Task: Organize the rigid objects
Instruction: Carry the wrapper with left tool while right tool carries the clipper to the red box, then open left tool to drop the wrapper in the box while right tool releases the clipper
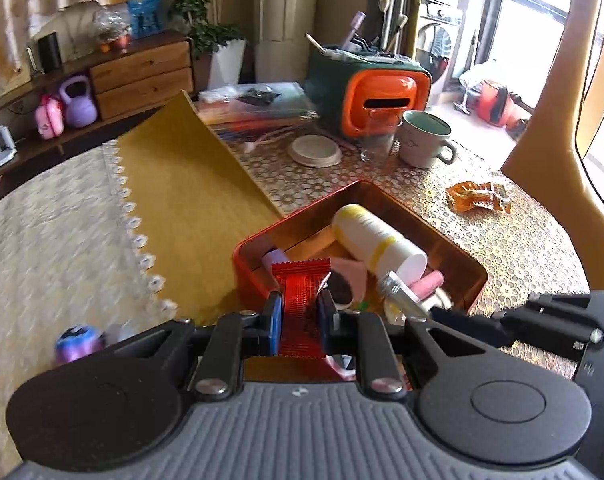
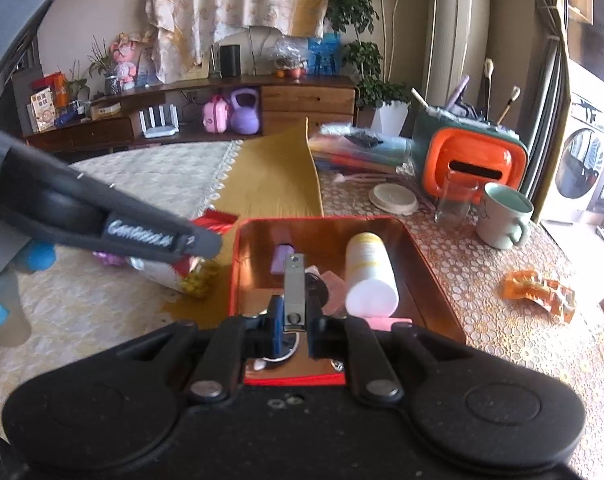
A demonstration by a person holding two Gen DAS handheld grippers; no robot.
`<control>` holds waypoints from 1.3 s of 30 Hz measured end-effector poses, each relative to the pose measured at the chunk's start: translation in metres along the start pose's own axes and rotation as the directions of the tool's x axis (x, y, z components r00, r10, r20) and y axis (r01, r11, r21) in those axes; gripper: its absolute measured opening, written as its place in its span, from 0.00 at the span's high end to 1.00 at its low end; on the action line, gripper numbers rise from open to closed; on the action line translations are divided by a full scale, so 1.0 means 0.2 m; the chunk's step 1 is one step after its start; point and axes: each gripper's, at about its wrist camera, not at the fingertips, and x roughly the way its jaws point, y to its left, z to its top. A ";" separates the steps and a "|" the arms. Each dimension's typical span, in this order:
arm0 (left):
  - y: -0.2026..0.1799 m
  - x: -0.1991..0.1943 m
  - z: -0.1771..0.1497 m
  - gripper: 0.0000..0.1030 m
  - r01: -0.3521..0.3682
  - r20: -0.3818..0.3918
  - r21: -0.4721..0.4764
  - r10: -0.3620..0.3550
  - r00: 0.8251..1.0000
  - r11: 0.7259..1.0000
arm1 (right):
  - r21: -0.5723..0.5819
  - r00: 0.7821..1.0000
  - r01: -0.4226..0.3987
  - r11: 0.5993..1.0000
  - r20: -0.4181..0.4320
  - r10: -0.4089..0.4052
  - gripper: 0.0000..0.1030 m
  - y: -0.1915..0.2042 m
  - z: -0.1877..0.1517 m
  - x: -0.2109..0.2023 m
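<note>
Red foil packet (image 1: 300, 308), shiny and ribbed, sits clamped in the left fingers (image 1: 276, 320); right fingers (image 2: 276, 320) pinch silver nail clippers (image 2: 294, 292) over the orange tin (image 2: 430, 264).

Red foil packet (image 1: 300, 312), orange tin (image 1: 458, 256) with coppery inside, white-yellow bottle (image 1: 376, 240), honeycomb-patterned tablecloth (image 1: 514, 248), mustard cloth (image 1: 190, 208).
</note>
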 end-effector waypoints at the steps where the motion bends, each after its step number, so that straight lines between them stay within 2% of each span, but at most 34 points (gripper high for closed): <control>1: -0.01 0.03 0.02 0.83 0.000 -0.005 0.005 0.000 1.000 1.000 | 0.005 1.000 -0.002 1.000 -0.010 0.002 0.90 -0.01 0.00 0.02; 9: -0.05 0.29 0.10 0.83 -0.007 -0.062 0.007 0.007 0.998 1.000 | 0.034 0.998 -0.020 0.999 -0.056 0.022 0.90 -0.07 0.00 0.12; 18: -0.04 0.49 0.09 0.83 -0.016 -0.125 0.020 0.019 0.992 1.000 | 0.025 0.996 -0.027 0.999 -0.084 0.029 0.90 -0.07 -0.02 0.21; 24: -0.03 0.53 0.08 0.83 -0.029 -0.133 0.002 0.029 0.991 1.000 | 0.008 0.996 -0.035 0.999 -0.083 0.036 0.90 -0.06 -0.01 0.22; 30: 0.00 0.54 0.09 0.83 -0.024 -0.141 -0.050 0.017 0.990 0.998 | 0.067 0.993 -0.023 0.998 -0.116 0.031 0.88 -0.09 -0.02 0.26; 39: 0.01 0.48 0.06 0.81 0.009 -0.124 -0.067 -0.017 0.992 0.998 | 0.115 0.992 -0.013 0.993 -0.123 0.027 0.76 -0.10 -0.03 0.24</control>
